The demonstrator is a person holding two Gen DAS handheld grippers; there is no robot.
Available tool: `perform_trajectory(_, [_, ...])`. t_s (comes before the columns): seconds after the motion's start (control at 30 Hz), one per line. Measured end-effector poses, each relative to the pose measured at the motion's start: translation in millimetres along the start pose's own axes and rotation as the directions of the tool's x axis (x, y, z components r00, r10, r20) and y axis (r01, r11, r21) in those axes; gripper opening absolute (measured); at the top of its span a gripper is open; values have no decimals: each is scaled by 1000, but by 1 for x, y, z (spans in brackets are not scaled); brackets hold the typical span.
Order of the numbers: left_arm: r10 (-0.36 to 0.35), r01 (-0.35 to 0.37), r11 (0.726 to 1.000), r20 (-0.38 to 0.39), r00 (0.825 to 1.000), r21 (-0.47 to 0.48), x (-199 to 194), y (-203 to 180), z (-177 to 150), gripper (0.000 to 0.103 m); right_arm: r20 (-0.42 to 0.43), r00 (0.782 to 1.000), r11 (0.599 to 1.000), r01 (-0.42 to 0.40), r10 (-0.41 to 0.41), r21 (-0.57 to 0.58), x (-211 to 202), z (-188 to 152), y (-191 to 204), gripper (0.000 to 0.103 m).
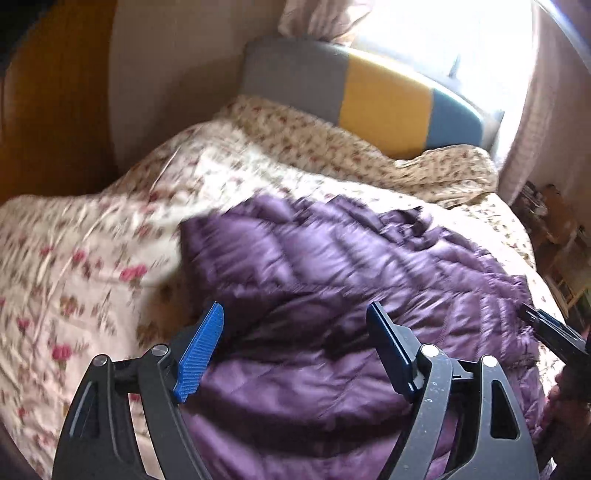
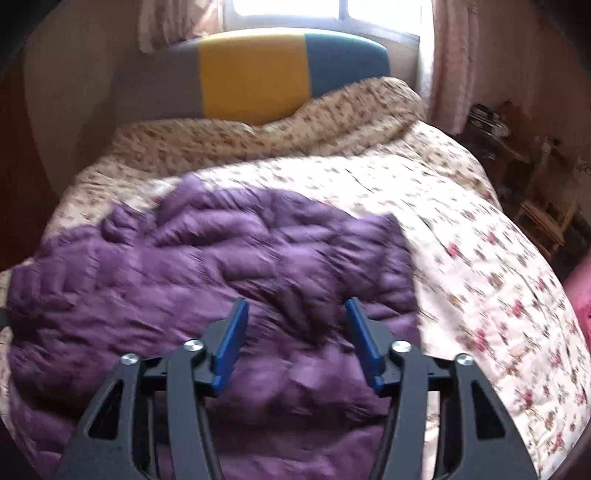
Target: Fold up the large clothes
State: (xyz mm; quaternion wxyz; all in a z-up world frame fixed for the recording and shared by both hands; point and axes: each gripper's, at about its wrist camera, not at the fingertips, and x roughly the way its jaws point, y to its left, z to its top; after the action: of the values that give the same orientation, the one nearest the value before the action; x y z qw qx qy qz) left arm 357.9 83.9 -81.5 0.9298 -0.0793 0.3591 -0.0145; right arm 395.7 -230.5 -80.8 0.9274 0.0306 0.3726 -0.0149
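Observation:
A purple quilted down jacket point(image 1: 332, 280) lies spread and rumpled on a bed with a floral quilt point(image 1: 92, 266). My left gripper point(image 1: 295, 314) hovers over the jacket's near left part, its blue pads wide apart with nothing between them. In the right wrist view the same jacket point(image 2: 207, 258) fills the left and middle, and my right gripper point(image 2: 295, 306) is above its near part, open, its pads clear of the cloth. The tip of the right gripper point(image 1: 546, 328) shows at the right edge of the left wrist view.
A grey, yellow and blue headboard point(image 2: 255, 77) stands at the far end under a bright window point(image 2: 288, 7) with pale curtains. A bunched floral duvet point(image 2: 295, 122) lies along it. Wooden shelves with clutter point(image 2: 535, 177) stand to the bed's right.

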Motion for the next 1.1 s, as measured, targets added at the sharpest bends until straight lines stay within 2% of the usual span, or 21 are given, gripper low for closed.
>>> perform_trajectory(0.03, [-10, 10, 1000, -2, 1000, 13, 3, -4, 3, 79, -1, 1000, 1000, -25, 25, -19, 2, 2, 10, 67])
perform_trajectory(0.1, [-11, 11, 999, -6, 1000, 31, 9, -11, 7, 79, -12, 998, 997, -58, 58, -53, 8, 5, 25, 79])
perform_trajectory(0.17, [-4, 5, 999, -23, 1000, 54, 22, -16, 8, 79, -20, 998, 994, -65, 64, -93, 16, 3, 39, 84])
perform_trajectory(0.37, [19, -14, 999, -114, 993, 41, 68, -1, -8, 79, -84, 994, 990, -78, 69, -120, 58, -13, 49, 88])
perform_trajectory(0.57, [0, 2, 1000, -97, 995, 18, 77, 2, -19, 81, -89, 993, 990, -88, 79, -107, 71, -21, 48, 91])
perform_trajectory(0.73, [1, 2, 1000, -94, 996, 28, 80, -1, -20, 87, -79, 992, 990, -106, 98, -94, 73, -23, 47, 93])
perform_trajectory(1.1, [-2, 5, 1000, -97, 995, 26, 83, 0, -18, 89, -78, 991, 990, -113, 106, -89, 74, -24, 46, 95])
